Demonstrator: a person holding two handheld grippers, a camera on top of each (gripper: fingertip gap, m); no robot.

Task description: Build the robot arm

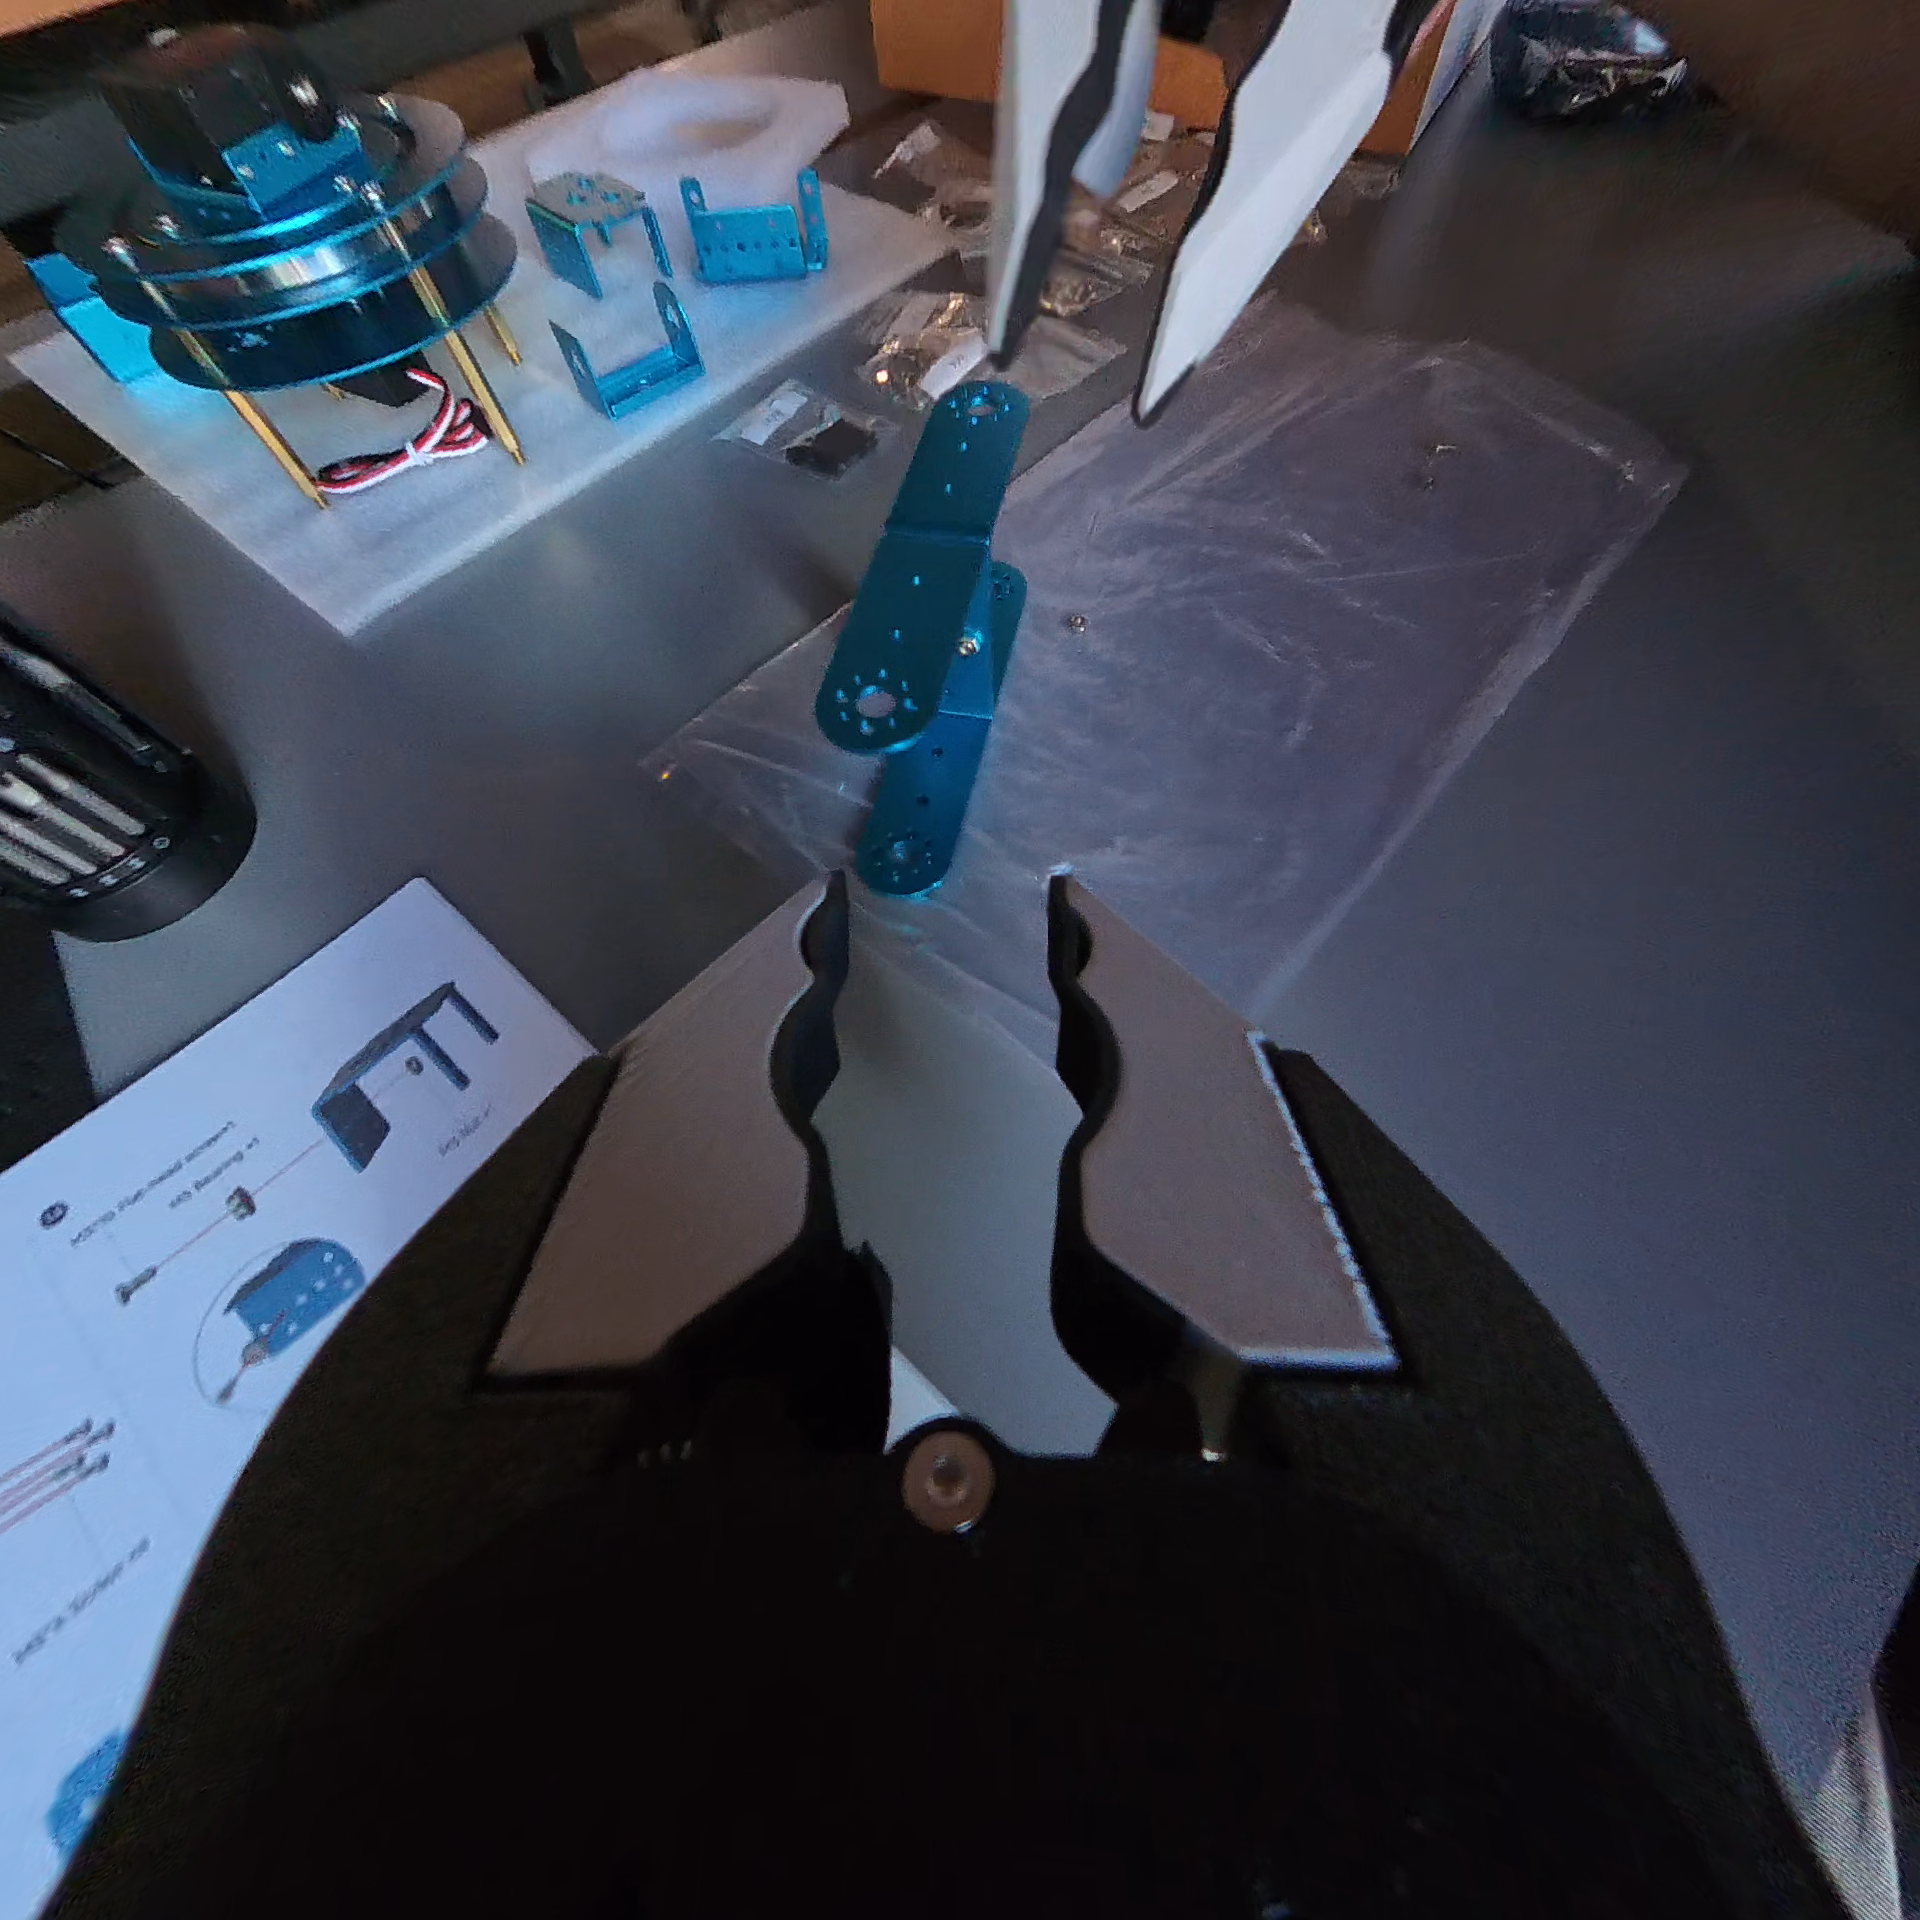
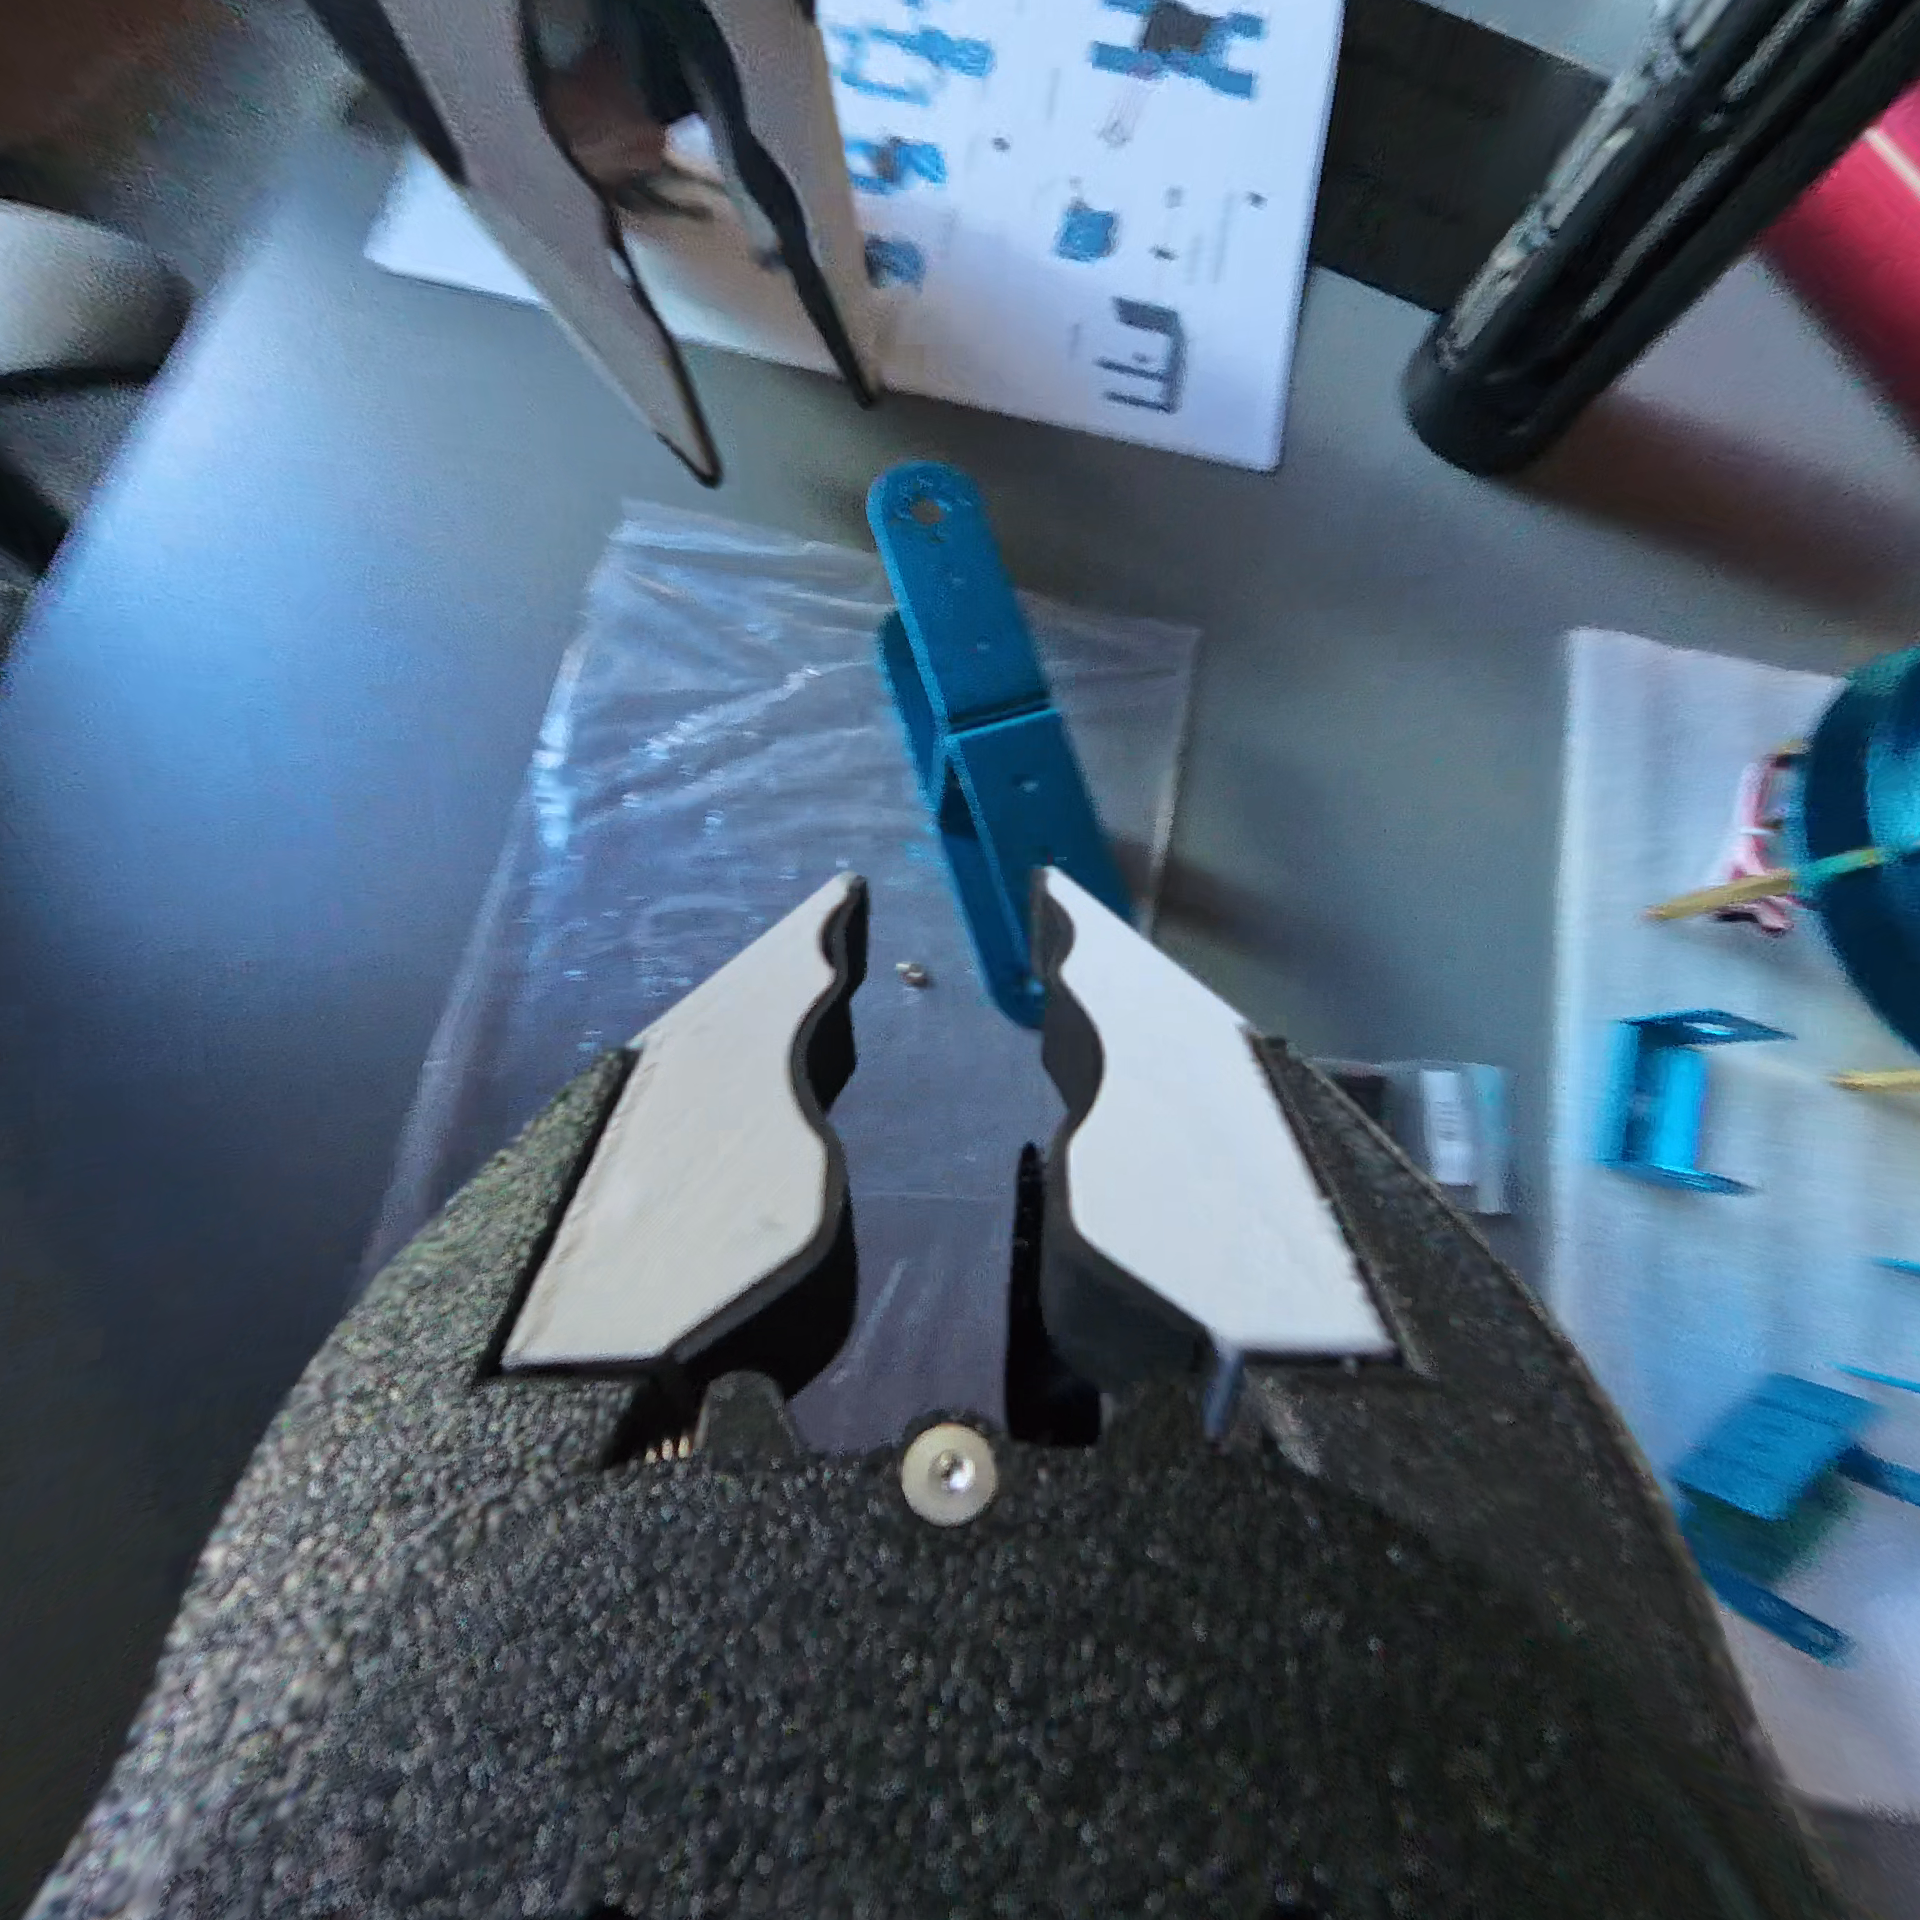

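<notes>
Both sets of tongs, left gripper (image 1: 945, 883) and right gripper (image 2: 951, 883), hang parted and empty at opposite ends of the blue bracket assembly (image 1: 930, 644) lying on the clear plastic bag (image 1: 1299, 623), so a clean grasp likely means straddling one bracket end squarely.

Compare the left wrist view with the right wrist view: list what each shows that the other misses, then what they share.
Only the left wrist view shows the cardboard box, the black round tool holder and the small packets of hardware.

Only the right wrist view shows the black tube and the red object beside it.

Both show the blue bracket assembly on the clear plastic bag, the instruction sheet, the white foam sheet with blue parts, and both open grippers: left gripper, right gripper.
</notes>
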